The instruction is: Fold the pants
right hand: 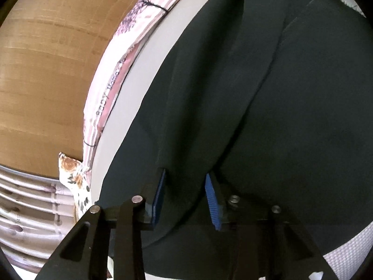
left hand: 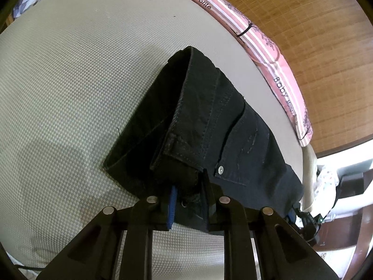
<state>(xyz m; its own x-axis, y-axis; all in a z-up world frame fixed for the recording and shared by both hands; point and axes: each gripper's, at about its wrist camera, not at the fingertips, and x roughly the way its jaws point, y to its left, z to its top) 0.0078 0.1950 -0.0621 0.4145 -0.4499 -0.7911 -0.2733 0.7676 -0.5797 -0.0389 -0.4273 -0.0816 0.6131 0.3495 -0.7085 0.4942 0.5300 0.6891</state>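
Pale grey textured bench (left hand: 70,74) with a curved far edge. Along that edge, a pink-and-white striped cushion (left hand: 263,44) with a dark floral print and printed words, "Baby" and "Mama's favorite", tied with thin black cord. Beyond, brown woven floor matting (left hand: 314,35). In the right wrist view, floral-patterned fabric (right hand: 74,179) near the cushion's end, beside white ribbed slats (right hand: 28,200)

Left gripper (left hand: 187,191) fingertips buried in folded pants (left hand: 209,121); pad contact not visible. Pants lower edge hidden behind gripper frame. Right wrist view soft, pants (right hand: 268,105) cut off at top and right edges. Pink cushion (right hand: 121,81) lettering too blurred to read.
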